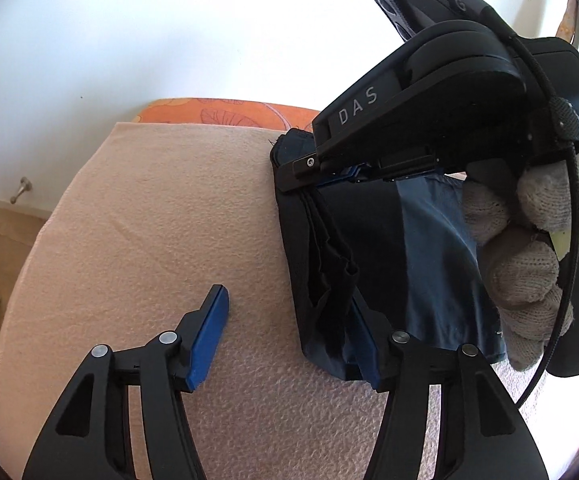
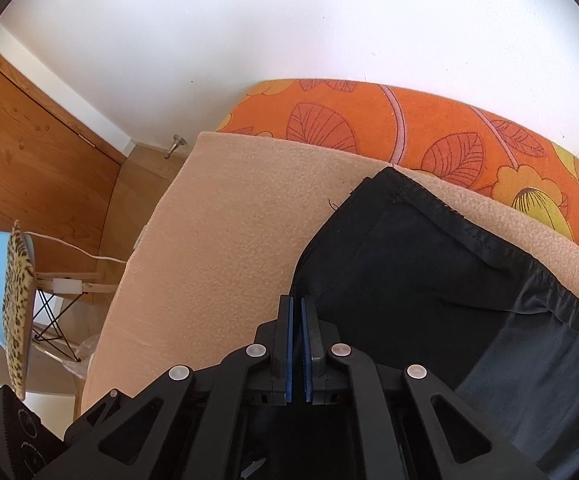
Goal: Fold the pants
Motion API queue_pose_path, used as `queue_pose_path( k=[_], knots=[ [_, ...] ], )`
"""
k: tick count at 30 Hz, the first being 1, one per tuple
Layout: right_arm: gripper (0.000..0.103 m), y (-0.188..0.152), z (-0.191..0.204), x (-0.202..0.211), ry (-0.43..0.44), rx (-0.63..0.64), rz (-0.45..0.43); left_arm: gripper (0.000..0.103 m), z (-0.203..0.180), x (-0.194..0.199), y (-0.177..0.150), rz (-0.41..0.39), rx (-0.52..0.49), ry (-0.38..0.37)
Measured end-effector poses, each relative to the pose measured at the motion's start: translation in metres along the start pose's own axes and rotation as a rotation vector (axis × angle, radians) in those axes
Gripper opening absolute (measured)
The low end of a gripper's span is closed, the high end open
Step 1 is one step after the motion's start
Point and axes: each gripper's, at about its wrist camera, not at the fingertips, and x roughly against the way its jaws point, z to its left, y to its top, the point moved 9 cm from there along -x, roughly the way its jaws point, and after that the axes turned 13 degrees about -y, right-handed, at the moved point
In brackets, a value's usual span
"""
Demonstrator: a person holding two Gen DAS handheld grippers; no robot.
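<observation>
Dark folded pants (image 1: 373, 248) | hem creased | on peach blanket (image 1: 149, 220)

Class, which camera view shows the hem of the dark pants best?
The right wrist view: the stitched hem of the pants runs unobstructed across the peach blanket. In the left wrist view the right gripper covers it.

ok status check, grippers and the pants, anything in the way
Left gripper open, one finger on the folded pants. Right gripper shut at the pants' edge; whether it pinches cloth can't be told. Beige blanket underneath, nothing blocking.
</observation>
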Motion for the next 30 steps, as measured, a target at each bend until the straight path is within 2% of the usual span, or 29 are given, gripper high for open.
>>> queue_pose_path(
  k=[2, 4, 6, 7, 11, 12, 15, 21, 24, 26, 28, 30],
  knots=[
    [0.001, 0.000, -0.001, 0.005, 0.029, -0.017, -0.011, 0.057, 0.003, -0.001, 0.003, -0.007, 0.024, -0.010],
    [0.001, 0.001, -0.001, 0.012, 0.056, -0.022, -0.026, 0.038, 0.002, -0.004, 0.006, -0.007, 0.026, -0.037],
    [0.001, 0.003, -0.002, 0.015, 0.065, -0.027, -0.033, 0.012, 0.000, -0.007, 0.008, -0.005, 0.028, -0.061],
    [0.001, 0.003, -0.003, 0.017, 0.072, -0.029, -0.032, 0.008, -0.003, -0.008, 0.009, -0.007, 0.028, -0.070],
    [0.003, 0.006, -0.003, 0.014, 0.070, 0.001, -0.025, 0.006, -0.013, -0.003, 0.017, -0.041, -0.027, -0.046],
    [0.009, 0.008, -0.003, 0.014, 0.063, 0.010, -0.023, 0.006, -0.015, -0.001, 0.018, -0.048, -0.041, -0.039],
    [0.045, 0.012, -0.007, 0.014, 0.026, 0.003, -0.011, 0.006, -0.021, 0.005, 0.018, -0.064, -0.077, -0.030],
    [0.050, 0.014, -0.008, 0.009, -0.008, 0.022, 0.063, 0.006, -0.034, 0.018, 0.013, -0.090, -0.136, -0.041],
    [0.050, 0.011, -0.002, -0.003, -0.054, 0.060, 0.120, 0.006, -0.044, 0.024, 0.010, -0.094, -0.174, -0.049],
    [0.042, 0.008, -0.001, -0.008, -0.110, 0.094, 0.125, 0.006, -0.047, 0.026, 0.010, -0.091, -0.192, -0.048],
    [0.014, 0.005, -0.001, -0.011, -0.151, 0.130, 0.113, 0.005, -0.046, 0.029, 0.011, -0.093, -0.186, -0.054],
    [0.004, 0.004, -0.006, -0.005, -0.125, 0.099, 0.092, 0.005, -0.044, 0.038, 0.017, -0.112, -0.172, -0.072]
  ],
)
